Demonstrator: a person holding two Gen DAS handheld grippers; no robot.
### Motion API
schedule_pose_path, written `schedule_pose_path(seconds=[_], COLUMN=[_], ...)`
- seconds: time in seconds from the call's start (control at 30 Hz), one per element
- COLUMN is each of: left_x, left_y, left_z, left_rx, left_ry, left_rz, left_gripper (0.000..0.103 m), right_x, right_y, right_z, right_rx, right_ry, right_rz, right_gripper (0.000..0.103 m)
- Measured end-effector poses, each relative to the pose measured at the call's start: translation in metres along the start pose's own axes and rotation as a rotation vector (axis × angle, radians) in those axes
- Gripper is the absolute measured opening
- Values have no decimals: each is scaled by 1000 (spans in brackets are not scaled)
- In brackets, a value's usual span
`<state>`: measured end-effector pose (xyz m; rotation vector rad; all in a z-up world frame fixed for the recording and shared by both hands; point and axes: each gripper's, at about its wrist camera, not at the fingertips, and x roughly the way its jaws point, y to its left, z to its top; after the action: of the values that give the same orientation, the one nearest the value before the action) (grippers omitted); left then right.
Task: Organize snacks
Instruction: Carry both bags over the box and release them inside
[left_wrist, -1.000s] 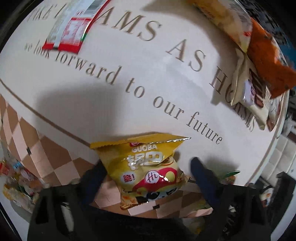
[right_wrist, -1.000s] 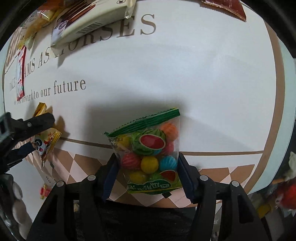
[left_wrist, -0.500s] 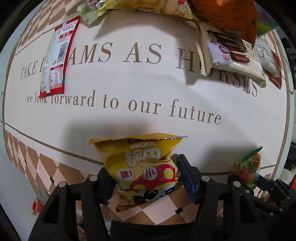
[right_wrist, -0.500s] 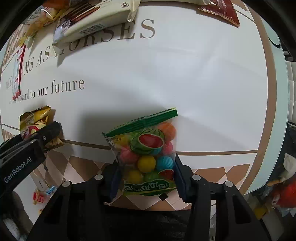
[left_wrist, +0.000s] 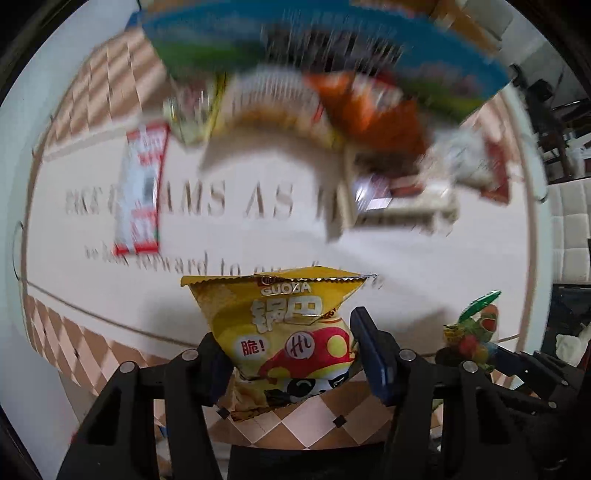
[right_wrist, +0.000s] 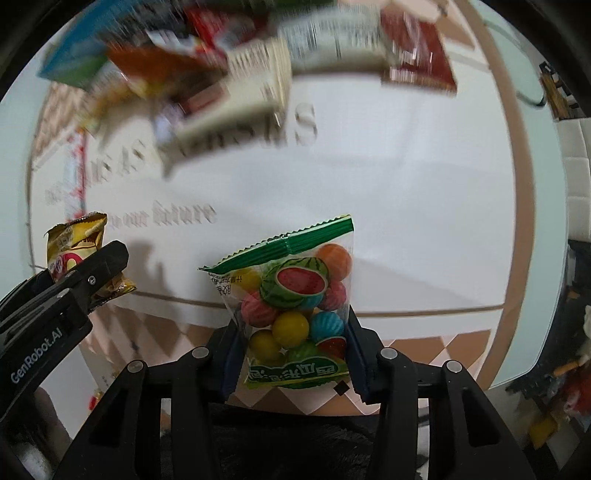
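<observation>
Grippers first, both held low over the near edge of the round table (right_wrist: 406, 192) and aimed across it, side by side. Closest in the left wrist view, the left gripper (left_wrist: 288, 354) is clamped on the lower half of a yellow Guoba snack bag (left_wrist: 284, 332), its dark fingers pressing the two sides. That bag stands upright between them, long axis running away from the camera, crimped top seal pointing toward the middle of the table, a red cartoon mushroom and a panda printed on its front. The right gripper (right_wrist: 291, 354) likewise pinches a clear candy bag (right_wrist: 291, 306), squeezing its lower sides; this one is packed with round sweets in yellow, pink, blue and orange, with a watermelon picture on the front and a green serrated strip across the top. It stands up too, tilted slightly, green end leading away from the gripper. Both bags hang over the tan diamond-patterned border of the table. Beyond them lies the pale centre with its printed lettering (left_wrist: 221, 199), then a red-and-white packet (left_wrist: 138, 192) lying flat. Farthest off sits a blurred heap of other snack packs (left_wrist: 332, 92), orange, blue and white, too smeared to tell apart.
</observation>
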<state>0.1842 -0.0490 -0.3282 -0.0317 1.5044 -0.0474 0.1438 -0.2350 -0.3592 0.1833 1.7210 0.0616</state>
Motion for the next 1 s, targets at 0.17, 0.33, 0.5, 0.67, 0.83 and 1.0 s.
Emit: schedule_pose_path(seconds=[0.17,0.33,0.5,0.67,0.83,1.0], left_x=[-48,-91,-114,-133,-115,-69], left_y=[-5,2,12,24,36,49], left_z=[21,57,100,156,224,277], left_rx=[22,25,18,-2,16,7], left_ry=[-91,-166,-224,-246,-190,-57], left_rz=[-29,-70,-102,-133,-133,-158], left_gripper=[56,56,56,56,56,56], right_x=[-50,-102,-129,-153,-153,-126], right_y=[-2,5,35,61,84,95], right_z=[8,41,74,120,185,250], right_rx=[-12,-21,-17,7,36,77], right_ry=[-95,-185,-265,-336,-356,-294], right_rz=[23,47,100,160,178,138], right_gripper=[50,50,50,50,50,50])
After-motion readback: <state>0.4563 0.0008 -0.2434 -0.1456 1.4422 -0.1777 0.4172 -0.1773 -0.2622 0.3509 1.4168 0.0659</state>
